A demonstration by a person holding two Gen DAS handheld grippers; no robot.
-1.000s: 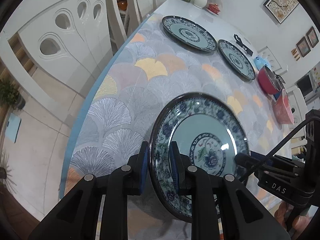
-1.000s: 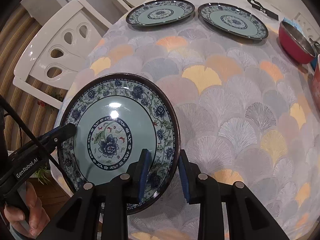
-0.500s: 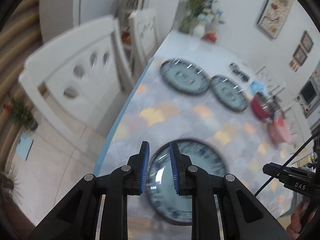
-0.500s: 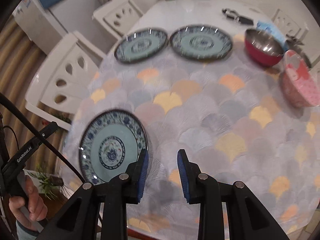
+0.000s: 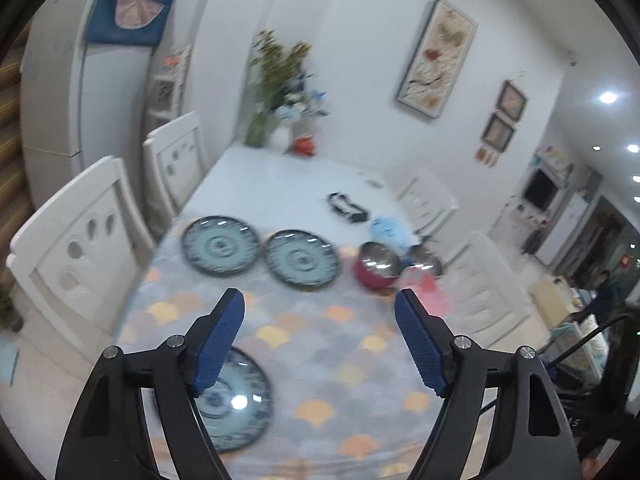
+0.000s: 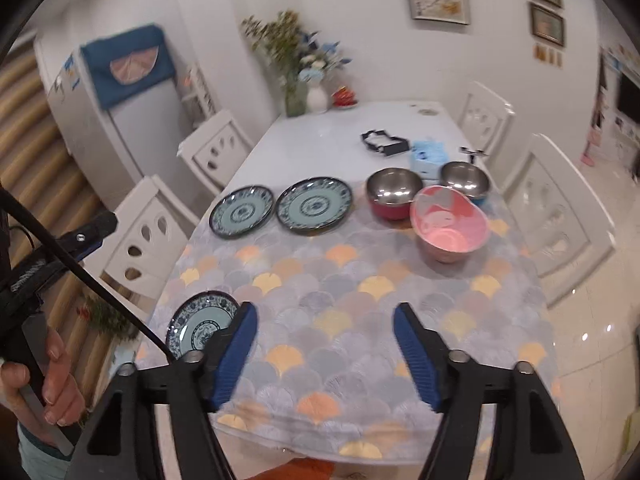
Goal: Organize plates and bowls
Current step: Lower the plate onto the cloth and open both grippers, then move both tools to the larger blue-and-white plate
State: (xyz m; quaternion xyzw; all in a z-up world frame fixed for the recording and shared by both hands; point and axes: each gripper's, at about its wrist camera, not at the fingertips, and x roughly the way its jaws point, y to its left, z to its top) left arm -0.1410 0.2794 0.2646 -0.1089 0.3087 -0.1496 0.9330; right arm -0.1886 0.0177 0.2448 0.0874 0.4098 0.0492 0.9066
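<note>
A blue floral plate [image 6: 200, 325] lies flat near the table's front left corner; in the left wrist view that plate [image 5: 236, 400] shows blurred beside the left finger. Two matching plates [image 6: 242, 211] [image 6: 315, 205] sit side by side further back, and beside them a red bowl [image 6: 392, 194], a pink bowl [image 6: 450, 222] and a blue-sided steel bowl [image 6: 464, 176]. My left gripper [image 5: 319, 342] and right gripper [image 6: 325, 350] both hover high above the table, jaws opening, nothing between them.
White chairs [image 6: 144, 236] line the left side and another chair [image 6: 556, 208] the right. A black strap item [image 6: 384, 142], a blue tissue box [image 6: 430, 154] and a vase of flowers [image 6: 296, 80] stand at the table's far end. A hand [image 6: 48, 380] holds the left gripper's handle.
Both grippers let go of the near plate, rose well above the table and spread their jaws wide. The plate now lies flat at the front left corner.
</note>
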